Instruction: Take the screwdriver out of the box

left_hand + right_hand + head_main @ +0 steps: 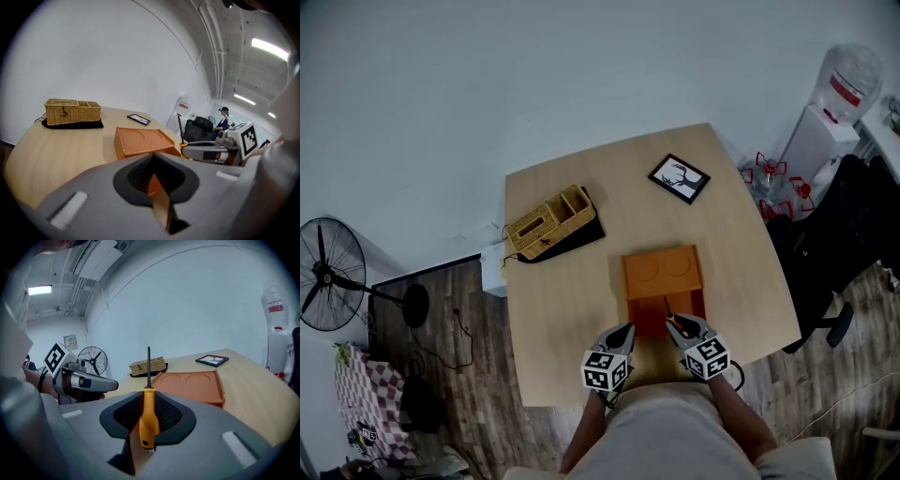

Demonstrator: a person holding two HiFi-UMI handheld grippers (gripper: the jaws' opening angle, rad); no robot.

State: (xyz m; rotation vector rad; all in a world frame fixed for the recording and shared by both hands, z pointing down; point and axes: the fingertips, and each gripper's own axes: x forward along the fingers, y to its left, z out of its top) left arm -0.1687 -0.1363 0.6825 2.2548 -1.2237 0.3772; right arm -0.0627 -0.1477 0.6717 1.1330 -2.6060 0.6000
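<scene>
1. An office-type workroom, I'd say: a water dispenser (848,80) with its bottle on top stands in the corner, near a black office chair (825,253).
2. Strip lights (269,48) and bare pipes (213,42) cross the ceiling (nothing homely up there).
3. A pedestal fan (328,277) stands on the wood-look floor (469,375) beside a plain light-wood table (572,309).
4. A person (224,123) is further back in the same open room.

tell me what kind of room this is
Likely an office or lab workroom: a light wooden table, a white water dispenser topped by a clear bottle, and a black pedestal fan.
</scene>
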